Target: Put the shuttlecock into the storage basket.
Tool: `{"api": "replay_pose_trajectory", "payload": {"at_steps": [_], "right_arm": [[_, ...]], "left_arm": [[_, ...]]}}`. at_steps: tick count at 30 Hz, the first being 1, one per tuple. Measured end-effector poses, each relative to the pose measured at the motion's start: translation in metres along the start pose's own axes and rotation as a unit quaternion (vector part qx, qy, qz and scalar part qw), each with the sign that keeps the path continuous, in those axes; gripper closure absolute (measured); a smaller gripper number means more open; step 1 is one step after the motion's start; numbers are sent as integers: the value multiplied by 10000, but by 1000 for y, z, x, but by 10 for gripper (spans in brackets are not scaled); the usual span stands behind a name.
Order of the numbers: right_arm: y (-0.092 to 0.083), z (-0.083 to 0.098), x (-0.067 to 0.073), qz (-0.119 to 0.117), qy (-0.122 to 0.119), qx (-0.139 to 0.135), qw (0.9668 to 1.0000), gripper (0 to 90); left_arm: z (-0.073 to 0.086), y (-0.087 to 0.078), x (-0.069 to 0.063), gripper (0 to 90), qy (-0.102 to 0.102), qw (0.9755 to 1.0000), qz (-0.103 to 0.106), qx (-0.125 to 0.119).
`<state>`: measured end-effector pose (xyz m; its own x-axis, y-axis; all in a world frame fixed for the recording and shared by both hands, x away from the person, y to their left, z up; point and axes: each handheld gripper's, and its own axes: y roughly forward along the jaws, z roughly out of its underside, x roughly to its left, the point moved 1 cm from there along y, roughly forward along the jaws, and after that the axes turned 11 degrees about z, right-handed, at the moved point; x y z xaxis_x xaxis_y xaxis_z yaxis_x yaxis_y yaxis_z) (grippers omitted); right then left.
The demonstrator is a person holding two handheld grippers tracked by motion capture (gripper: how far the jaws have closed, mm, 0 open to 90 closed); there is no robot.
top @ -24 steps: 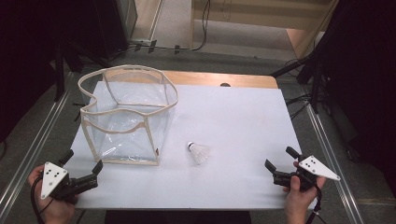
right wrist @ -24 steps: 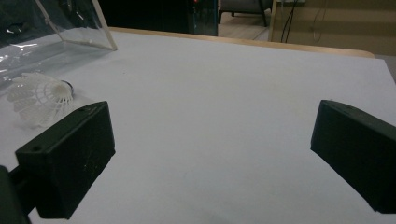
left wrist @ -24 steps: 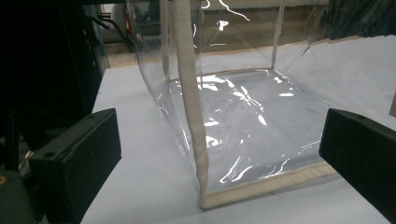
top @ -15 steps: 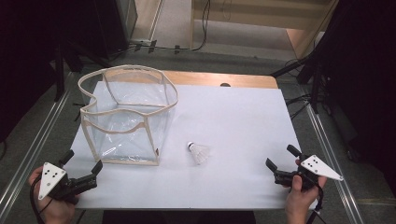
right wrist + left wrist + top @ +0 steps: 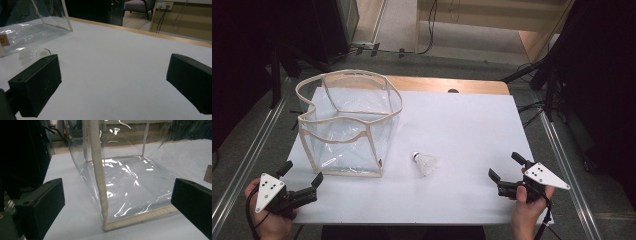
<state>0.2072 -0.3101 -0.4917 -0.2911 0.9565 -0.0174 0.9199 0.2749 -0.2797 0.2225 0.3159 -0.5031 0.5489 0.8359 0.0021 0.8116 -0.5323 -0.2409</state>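
Clear bag (image 5: 347, 127) (shuttlecock (image 5: 425, 163) outside)

From my station I see the white surface (image 5: 472, 130) with a bare wooden strip (image 5: 447, 84) along its far edge, and beyond that strip grey floor (image 5: 462, 60) with black cables (image 5: 432, 30).

On the table (image 5: 472, 125) are 1 clear bag (image 5: 347, 125), 1 shuttlecock (image 5: 425, 162) and 2 hand-held grippers.

white table (image 5: 472, 125) | on it: clear bag (image 5: 347, 125), shuttlecock (image 5: 425, 163)
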Motion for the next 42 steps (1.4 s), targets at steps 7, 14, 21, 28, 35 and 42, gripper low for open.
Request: {"api": "replay_pose_trajectory", "payload": {"at_steps": [7, 14, 21, 28, 35, 42], "right_arm": [[6, -16, 11, -199, -117, 123, 9997, 0], [13, -25, 20, -383, -196, 179, 9989, 0], [21, -31, 28, -584, -283, 196, 9977, 0], [28, -38, 35, -766, -330, 228, 9963, 0], [37, -43, 45, -894, -412, 264, 9948, 0], [48, -46, 55, -1040, -495, 353, 9927, 0]], "left_arm": [[0, 0, 1, 0, -41, 10000, 10, -7], [0, -1, 2, 0, -75, 10000, 27, -46], [0, -1, 2, 0, -68, 10000, 28, -46], [0, -1, 2, 0, -70, 10000, 36, -46], [0, -1, 2, 0, -75, 10000, 35, -52], [0, -1, 2, 0, -75, 9999, 58, -54]]}}
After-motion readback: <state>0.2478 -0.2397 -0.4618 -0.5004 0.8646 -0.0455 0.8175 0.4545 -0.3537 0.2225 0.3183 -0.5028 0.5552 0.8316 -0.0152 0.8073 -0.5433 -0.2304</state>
